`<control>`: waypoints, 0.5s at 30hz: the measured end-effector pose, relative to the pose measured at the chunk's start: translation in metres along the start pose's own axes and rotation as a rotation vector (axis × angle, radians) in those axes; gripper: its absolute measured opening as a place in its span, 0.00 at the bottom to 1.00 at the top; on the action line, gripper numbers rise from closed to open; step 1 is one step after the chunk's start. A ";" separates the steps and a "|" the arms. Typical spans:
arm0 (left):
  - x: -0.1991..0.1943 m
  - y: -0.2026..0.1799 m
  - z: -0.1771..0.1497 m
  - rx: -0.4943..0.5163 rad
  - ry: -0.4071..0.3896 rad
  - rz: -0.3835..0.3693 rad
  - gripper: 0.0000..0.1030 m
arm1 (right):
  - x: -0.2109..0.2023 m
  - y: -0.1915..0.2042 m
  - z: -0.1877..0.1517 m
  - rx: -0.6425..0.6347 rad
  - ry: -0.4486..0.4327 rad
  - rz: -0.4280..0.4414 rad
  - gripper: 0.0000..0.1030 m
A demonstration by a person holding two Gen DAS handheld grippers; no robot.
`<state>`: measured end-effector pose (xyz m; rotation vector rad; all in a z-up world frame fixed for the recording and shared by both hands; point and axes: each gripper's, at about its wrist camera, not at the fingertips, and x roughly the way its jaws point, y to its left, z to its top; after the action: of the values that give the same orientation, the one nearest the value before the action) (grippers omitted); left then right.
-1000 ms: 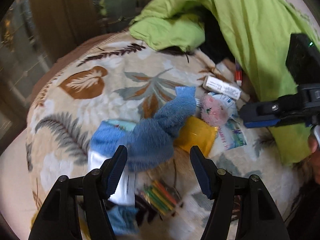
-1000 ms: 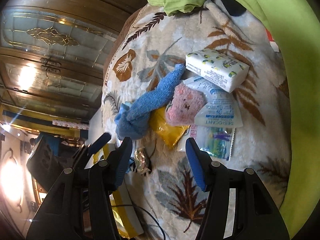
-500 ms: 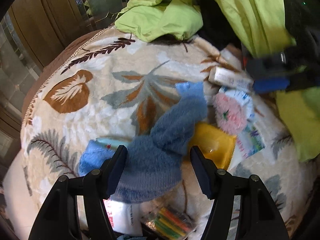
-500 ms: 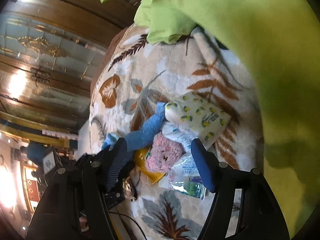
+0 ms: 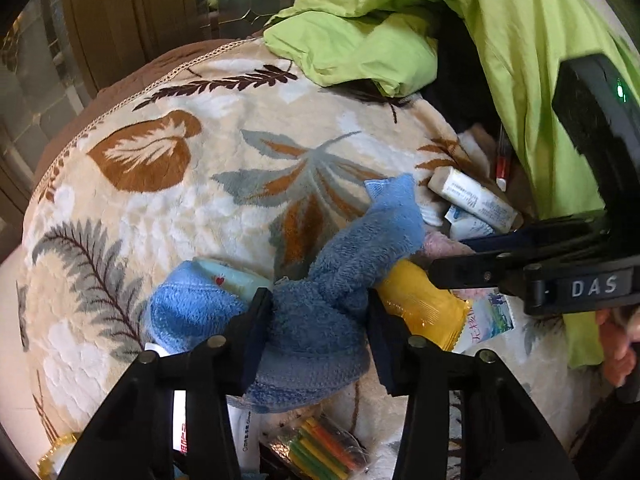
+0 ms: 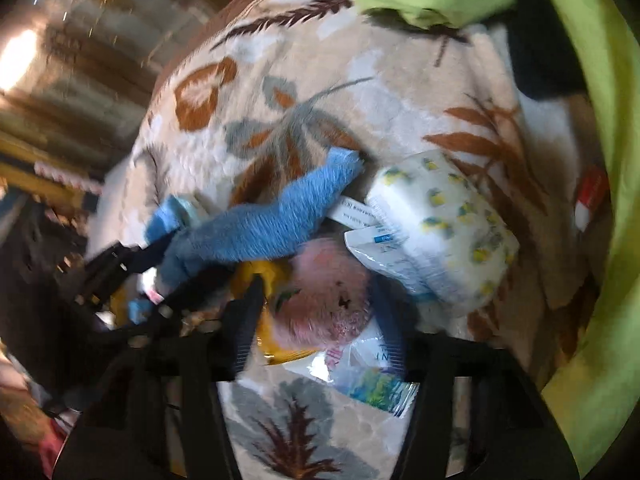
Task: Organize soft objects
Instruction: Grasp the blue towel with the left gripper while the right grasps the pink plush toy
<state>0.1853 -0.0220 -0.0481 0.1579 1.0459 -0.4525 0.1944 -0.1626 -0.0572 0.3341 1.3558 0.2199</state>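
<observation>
Now that the left gripper (image 5: 316,326) has dropped and narrowed around the blue towel (image 5: 340,276) on the blanket (image 5: 168,208) — right gripper (image 6: 316,312) straddling the pink plush (image 6: 324,292), open — both lifts look imminent

Right wrist view is motion-blurred throughout; print on the white sachets (image 6: 370,248) at 3 o'clock of the blue towel (image 6: 260,228) cannot be read. The pink plush (image 6: 328,300) is partly covered by the right gripper (image 6: 316,328) fingers; its face appears smeared. In the left wrist view that plush (image 5: 438,246) shows only as a sliver behind the towel (image 5: 344,280) and the right gripper (image 5: 480,256). The yellow pouch (image 5: 420,304) is half hidden. The crayon pack (image 5: 320,448) at 6 o'clock is cut by the frame edge. The towel's lower end is masked by the left gripper (image 5: 318,332).
</observation>
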 end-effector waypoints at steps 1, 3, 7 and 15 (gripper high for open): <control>-0.002 0.000 -0.001 -0.004 -0.003 -0.001 0.41 | 0.000 -0.001 -0.002 -0.005 -0.010 0.001 0.38; -0.007 -0.001 -0.003 -0.007 -0.011 -0.004 0.38 | -0.004 -0.005 -0.007 0.004 -0.040 0.015 0.36; -0.022 0.002 -0.007 -0.054 -0.035 -0.037 0.37 | -0.025 -0.006 -0.016 0.011 -0.084 0.049 0.36; -0.075 0.004 -0.019 -0.130 -0.117 -0.062 0.27 | -0.058 0.012 -0.037 -0.017 -0.125 0.122 0.36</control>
<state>0.1408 0.0097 0.0064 -0.0169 0.9636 -0.4432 0.1467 -0.1678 -0.0065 0.4104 1.2108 0.3065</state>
